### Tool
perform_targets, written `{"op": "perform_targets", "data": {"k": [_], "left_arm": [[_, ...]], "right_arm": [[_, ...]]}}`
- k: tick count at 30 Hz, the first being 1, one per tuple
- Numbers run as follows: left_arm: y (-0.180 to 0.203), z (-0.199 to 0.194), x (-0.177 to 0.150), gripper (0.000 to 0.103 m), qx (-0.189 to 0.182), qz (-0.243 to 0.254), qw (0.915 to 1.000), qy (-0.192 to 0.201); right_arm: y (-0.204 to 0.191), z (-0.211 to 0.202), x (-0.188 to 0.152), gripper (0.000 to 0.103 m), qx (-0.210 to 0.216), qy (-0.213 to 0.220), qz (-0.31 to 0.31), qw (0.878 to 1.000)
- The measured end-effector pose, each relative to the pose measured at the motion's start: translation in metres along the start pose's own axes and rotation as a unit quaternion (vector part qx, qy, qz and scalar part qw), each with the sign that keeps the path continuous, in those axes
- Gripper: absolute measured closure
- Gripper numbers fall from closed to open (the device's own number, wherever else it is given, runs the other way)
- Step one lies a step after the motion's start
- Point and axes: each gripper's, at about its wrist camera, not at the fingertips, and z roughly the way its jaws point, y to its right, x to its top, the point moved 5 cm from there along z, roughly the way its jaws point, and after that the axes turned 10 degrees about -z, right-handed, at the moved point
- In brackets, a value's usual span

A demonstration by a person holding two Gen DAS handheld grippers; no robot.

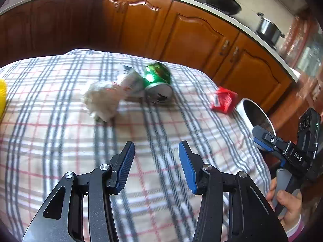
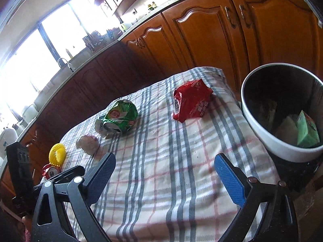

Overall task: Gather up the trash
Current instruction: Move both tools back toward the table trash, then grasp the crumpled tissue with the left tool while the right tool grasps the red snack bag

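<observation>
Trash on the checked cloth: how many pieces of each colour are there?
Red: 2, the red wrapper and the small red can
Green: 1, the green crushed cup
Yellow: 1, the yellow mesh ring
White: 1, the white crumpled tissue
Total: 5, not counting what already lies in the bin.

White tablecloth point(image 2: 161, 171) checked with grey and thin red stripes, set against orange-brown wooden cabinets point(image 2: 201, 30). On it, a green crumpled packet point(image 2: 121, 115) with white and red marks, a shiny red wrapper point(image 2: 189, 102), a whitish paper wad point(image 2: 87, 143), a yellow mesh ring point(image 2: 58, 153) and a red-and-white can point(image 2: 50, 171). Beside, a white bin point(image 2: 268, 141) with dark inside; black grippers with blue pads point(image 2: 230, 179).
</observation>
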Motion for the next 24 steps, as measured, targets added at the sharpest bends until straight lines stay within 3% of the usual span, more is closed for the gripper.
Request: {"op": "perform_targets", "data": {"k": [2,7,16,17,19,20,21,22,23,24], "left_arm": [[-0.007,0.0,0.006,0.057,0.007,-0.007,0.9999,0.005],[-0.026,-0.001,0.029,0.039,0.038,-0.021,0.9985,0.035],[-0.048,0.034,0.059,0.039,0.072,-0.024,0.9965,0.035],[-0.048,0.039,0.06,0.041,0.072,-0.022,0.9966,0.032],[-0.048,0.045,0.06,0.069,0.072,-0.02,0.9968,0.027],[-0.048,0.047,0.06,0.076,0.069,-0.017,0.9972,0.022],[-0.047,0.048,0.058,0.085,0.066,-0.013,0.9976,0.02],[-0.046,0.047,0.057,0.087,0.064,-0.008,0.9977,0.022],[-0.044,0.046,0.056,0.089,0.064,-0.005,0.9977,0.023],[-0.043,0.043,0.054,0.091,0.058,-0.004,0.9981,0.022]], "right_arm": [[0.002,0.003,0.005,0.004,-0.006,0.0,-0.003,1.0],[0.012,0.011,0.019,0.004,-0.027,0.001,-0.004,1.0],[0.033,0.04,0.044,0.008,-0.05,0.0,0.011,0.999],[0.035,0.044,0.046,0.01,-0.051,-0.002,0.013,0.999],[0.039,0.054,0.049,0.014,-0.051,-0.008,0.015,0.999],[0.04,0.058,0.049,0.02,-0.053,-0.01,0.015,0.998],[0.041,0.063,0.05,0.033,-0.055,-0.013,0.015,0.998],[0.043,0.068,0.049,0.044,-0.054,-0.019,0.017,0.998],[0.044,0.072,0.048,0.068,-0.051,-0.025,0.019,0.998],[0.045,0.075,0.047,0.077,-0.051,-0.031,0.02,0.998]]}}
